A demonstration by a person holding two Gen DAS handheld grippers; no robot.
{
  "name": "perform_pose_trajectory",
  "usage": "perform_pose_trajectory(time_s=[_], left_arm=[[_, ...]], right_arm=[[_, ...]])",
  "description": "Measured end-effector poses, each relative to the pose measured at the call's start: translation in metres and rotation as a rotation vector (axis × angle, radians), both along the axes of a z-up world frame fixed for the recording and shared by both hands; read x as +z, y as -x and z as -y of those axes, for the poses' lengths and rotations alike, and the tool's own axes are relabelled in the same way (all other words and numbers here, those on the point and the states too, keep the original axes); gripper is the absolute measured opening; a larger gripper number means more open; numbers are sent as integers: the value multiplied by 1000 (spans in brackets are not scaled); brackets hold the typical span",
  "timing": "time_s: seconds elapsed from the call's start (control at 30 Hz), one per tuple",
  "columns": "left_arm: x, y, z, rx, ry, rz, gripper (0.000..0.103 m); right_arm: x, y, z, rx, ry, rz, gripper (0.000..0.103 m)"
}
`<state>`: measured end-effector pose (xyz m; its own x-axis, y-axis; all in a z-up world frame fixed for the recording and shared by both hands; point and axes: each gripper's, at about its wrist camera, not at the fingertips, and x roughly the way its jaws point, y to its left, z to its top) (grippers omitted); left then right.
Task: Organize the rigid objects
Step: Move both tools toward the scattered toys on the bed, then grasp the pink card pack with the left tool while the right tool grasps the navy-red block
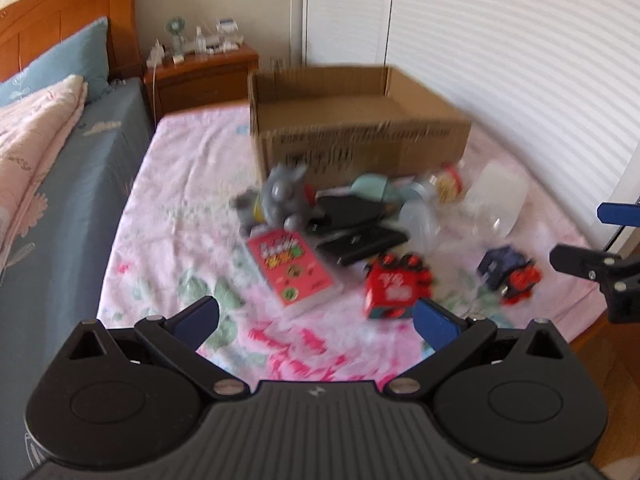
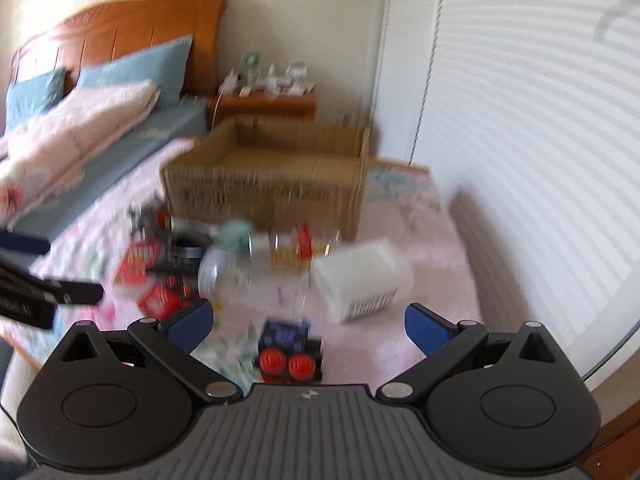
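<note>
An open cardboard box (image 1: 360,136) stands on the pink floral sheet; it also shows in the right wrist view (image 2: 272,184). In front of it lies a pile: a grey plush toy (image 1: 282,196), a pink book (image 1: 294,270), black cases (image 1: 356,232), a red toy block (image 1: 394,290), a dark blue toy with red wheels (image 1: 510,276) (image 2: 290,354), clear jars (image 2: 228,268) and a white container (image 2: 362,280). My left gripper (image 1: 316,320) is open and empty, short of the book and red block. My right gripper (image 2: 308,324) is open and empty over the blue toy.
A bed with blue pillows (image 2: 136,68) and a pink quilt (image 2: 76,128) lies to the left. A wooden nightstand (image 1: 202,72) with small items stands behind the box. White louvred doors (image 2: 520,120) run along the right. The mat's edge meets wooden floor (image 1: 600,340).
</note>
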<state>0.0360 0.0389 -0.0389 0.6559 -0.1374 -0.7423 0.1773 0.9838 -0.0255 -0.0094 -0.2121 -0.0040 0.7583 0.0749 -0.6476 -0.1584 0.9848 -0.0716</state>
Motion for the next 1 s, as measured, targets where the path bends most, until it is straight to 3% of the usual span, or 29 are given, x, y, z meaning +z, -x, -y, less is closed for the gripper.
perform_pose_trajectory(time_s=[0.23, 0.5, 0.83, 1.0], left_arm=[[-29, -15, -6, -22, -4, -66, 102], [-52, -32, -6, -42, -49, -113, 103], [-55, -43, -19, -117, -29, -99, 103], [-58, -51, -25, -226, -27, -61, 103]], right_arm=[[-42, -16, 3, 6, -20, -119, 103], [-60, -34, 2, 14, -1, -142, 103], [-69, -42, 14, 42, -9, -180, 103], [-69, -42, 14, 49, -10, -175, 103]])
